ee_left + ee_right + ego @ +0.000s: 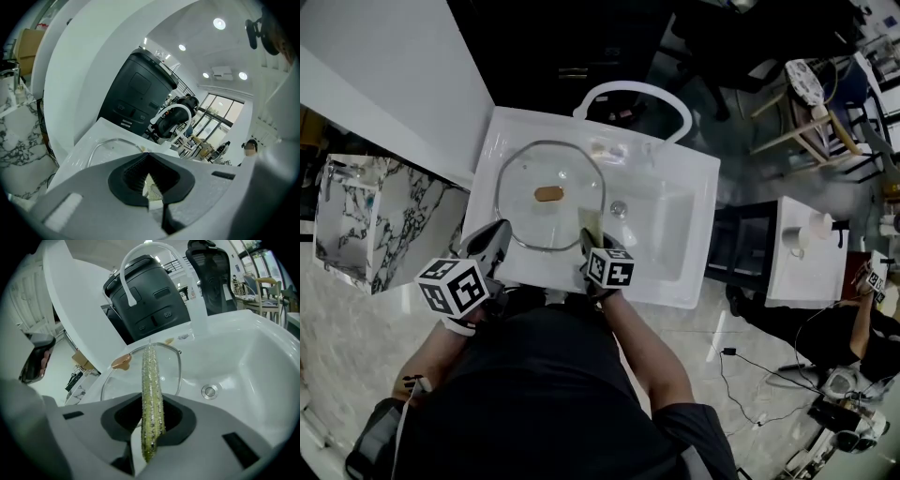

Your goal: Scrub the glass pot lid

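White sink holds the glass pot lid flat in its left half. The right tool clamps a yellow-green scouring pad at the lid's near edge, while the left tool sits beside the rim, its jaws drawn narrow.

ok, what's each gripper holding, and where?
Right gripper clamps the yellow-green scrub pad near its lower end. Left gripper is shut on a pale scrap, unidentifiable.

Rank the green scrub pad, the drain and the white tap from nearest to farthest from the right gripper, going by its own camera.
1. Scrub pad: clamped between the jaws of the right gripper, straight ahead.
2. Drain: in the floor of the sink, ahead and to the right.
3. Tap: arching over the sink's back edge.
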The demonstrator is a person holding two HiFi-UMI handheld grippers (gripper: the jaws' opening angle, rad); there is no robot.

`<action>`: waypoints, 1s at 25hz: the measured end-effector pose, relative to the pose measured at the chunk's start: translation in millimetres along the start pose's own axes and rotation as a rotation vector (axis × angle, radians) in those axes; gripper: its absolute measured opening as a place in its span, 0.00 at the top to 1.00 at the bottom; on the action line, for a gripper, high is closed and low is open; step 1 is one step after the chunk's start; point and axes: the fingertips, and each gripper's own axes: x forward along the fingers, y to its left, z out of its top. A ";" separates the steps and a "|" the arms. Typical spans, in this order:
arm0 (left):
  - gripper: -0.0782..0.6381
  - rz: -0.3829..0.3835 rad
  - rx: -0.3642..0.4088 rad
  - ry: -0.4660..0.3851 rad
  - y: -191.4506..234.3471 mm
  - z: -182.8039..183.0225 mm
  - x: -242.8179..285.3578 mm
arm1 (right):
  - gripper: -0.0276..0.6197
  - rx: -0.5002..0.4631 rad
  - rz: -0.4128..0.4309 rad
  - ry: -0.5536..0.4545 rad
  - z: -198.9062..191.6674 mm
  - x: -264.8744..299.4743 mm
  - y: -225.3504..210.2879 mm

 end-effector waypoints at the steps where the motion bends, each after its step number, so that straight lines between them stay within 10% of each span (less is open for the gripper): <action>1: 0.89 0.003 -0.004 -0.003 1.5 0.1 -0.8 | 0.86 0.002 -0.002 0.001 0.3 -1.1 -2.8; 11: 0.89 0.070 -0.091 -0.056 40.9 6.0 -26.6 | 0.86 0.054 -0.079 0.037 38.0 -3.5 -18.9; 25: 0.89 0.213 -0.253 -0.177 114.7 3.1 -95.6 | 0.86 -0.707 -0.119 0.239 190.2 141.3 73.6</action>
